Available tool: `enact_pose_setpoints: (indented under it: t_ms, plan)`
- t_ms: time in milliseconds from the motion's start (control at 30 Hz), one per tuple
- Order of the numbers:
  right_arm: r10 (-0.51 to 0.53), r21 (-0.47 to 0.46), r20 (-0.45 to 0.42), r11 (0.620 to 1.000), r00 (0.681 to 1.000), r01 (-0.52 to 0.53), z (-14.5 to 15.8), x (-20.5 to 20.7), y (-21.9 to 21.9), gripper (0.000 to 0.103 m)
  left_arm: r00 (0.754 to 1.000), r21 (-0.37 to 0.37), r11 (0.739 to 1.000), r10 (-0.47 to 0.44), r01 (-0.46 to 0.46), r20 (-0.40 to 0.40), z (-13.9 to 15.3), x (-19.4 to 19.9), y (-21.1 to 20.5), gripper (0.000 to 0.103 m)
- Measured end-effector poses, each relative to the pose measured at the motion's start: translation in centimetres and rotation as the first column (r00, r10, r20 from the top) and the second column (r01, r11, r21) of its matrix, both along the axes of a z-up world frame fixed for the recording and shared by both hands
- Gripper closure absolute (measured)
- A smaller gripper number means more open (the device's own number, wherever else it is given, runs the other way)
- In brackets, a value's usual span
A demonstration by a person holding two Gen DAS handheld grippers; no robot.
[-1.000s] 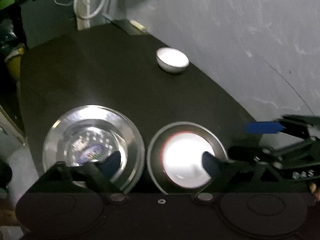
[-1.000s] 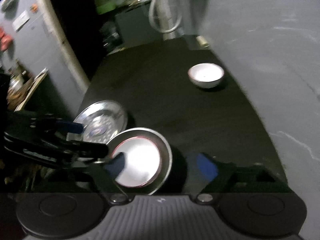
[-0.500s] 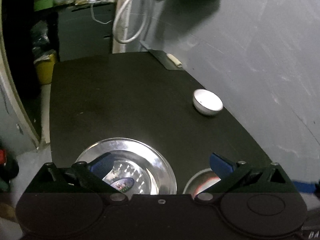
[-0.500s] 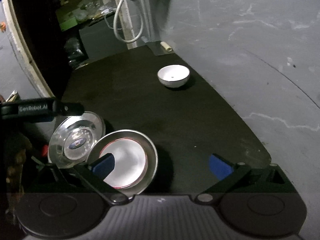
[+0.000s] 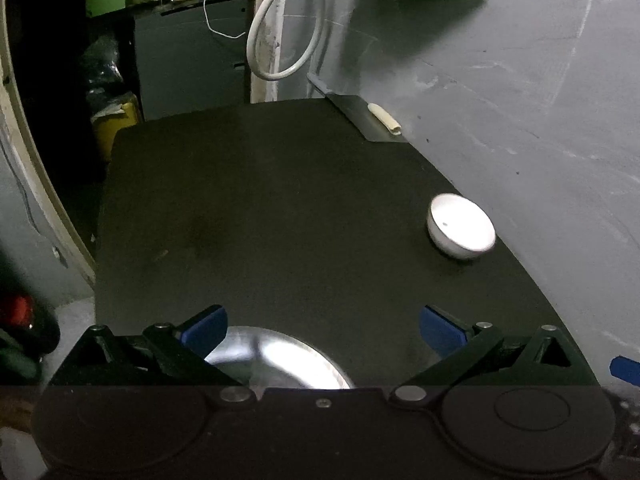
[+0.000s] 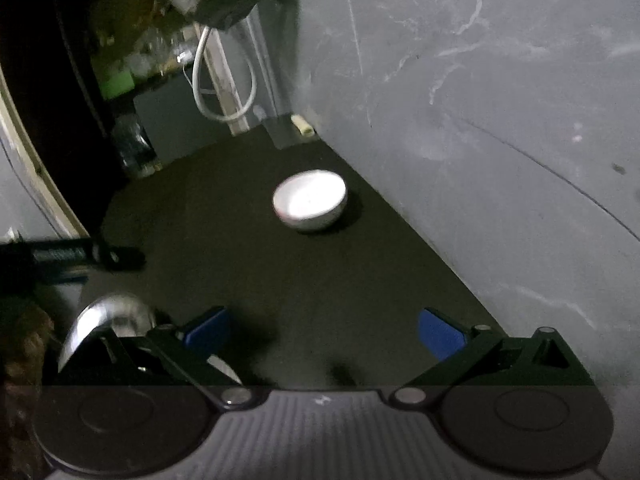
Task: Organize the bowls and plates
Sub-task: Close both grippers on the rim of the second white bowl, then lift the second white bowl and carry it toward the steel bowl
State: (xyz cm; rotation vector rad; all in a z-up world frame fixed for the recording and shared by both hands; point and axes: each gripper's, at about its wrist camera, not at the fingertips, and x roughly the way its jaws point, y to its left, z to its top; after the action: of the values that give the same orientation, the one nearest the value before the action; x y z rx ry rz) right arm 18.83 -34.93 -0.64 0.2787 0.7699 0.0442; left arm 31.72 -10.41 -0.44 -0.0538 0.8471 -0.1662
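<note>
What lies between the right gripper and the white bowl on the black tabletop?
Nothing: in the right wrist view, only bare black tabletop separates the open right gripper from the white bowl.

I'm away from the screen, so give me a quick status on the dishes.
Both tongs, left and right, open, empty. White bowl alone by the wall; steel plate near edge. Nothing between.

A dark, matte black tabletop [image 5: 280,208] fills the middle of both views. A small white round bowl [image 5: 461,231] sits at its right edge in the left view, and a shiny steel plate [image 5: 288,364] lies at bottom centre.
</note>
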Motion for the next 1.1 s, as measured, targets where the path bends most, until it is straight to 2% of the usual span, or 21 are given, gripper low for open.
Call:
enact_pose_setpoints:
  t_ms: [167, 267, 433, 600, 733, 900, 967, 1100]
  plan:
    - [0.024, 0.05, 0.003, 0.998, 1.0, -0.025, -1.2, 5.2, -1.6, 0.0, 1.0, 0.043, 0.999, 0.017, -0.017, -0.01, -0.5, 4.8, -3.3, 0.001]
    - [0.055, 0.116, 0.002, 0.992, 0.999, -0.054, -2.2, 7.9, -2.4, 0.0, 1.0, 0.059, 0.998, -0.003, 0.004, -0.011, -1.0, 7.6, -5.3, 0.001]
    - [0.048, 0.149, 0.007, 0.988, 0.999, -0.049, -3.5, 11.5, -3.3, 0.011, 0.996, 0.048, 0.996, -0.075, 0.077, -0.041, -1.8, 11.7, -7.9, 0.001]
    - [0.035, 0.178, -0.002, 0.984, 0.999, -0.034, -4.6, 14.1, -4.0, 0.02, 0.991, 0.025, 0.995, -0.098, 0.101, -0.087, -2.9, 14.2, -9.7, 0.004]
    - [0.046, 0.188, -0.013, 0.981, 0.999, -0.043, -5.1, 15.0, -3.9, 0.029, 0.984, 0.021, 0.991, -0.13, 0.133, -0.12, -3.8, 15.5, -10.9, 0.018]
    - [0.075, 0.187, -0.034, 0.98, 0.997, -0.067, -5.6, 16.0, -3.7, 0.044, 0.976, 0.003, 0.988, -0.154, 0.157, -0.151, -4.5, 16.3, -11.8, 0.037]
    - [0.077, 0.185, -0.04, 0.98, 0.996, -0.068, -5.7, 16.1, -3.6, 0.047, 0.973, -0.013, 0.987, -0.158, 0.158, -0.169, -4.9, 16.6, -11.9, 0.051]
    - [0.081, 0.189, -0.045, 0.979, 0.996, -0.071, -6.0, 16.5, -3.6, 0.056, 0.965, -0.037, 0.986, -0.169, 0.165, -0.199, -5.4, 16.8, -12.3, 0.059]
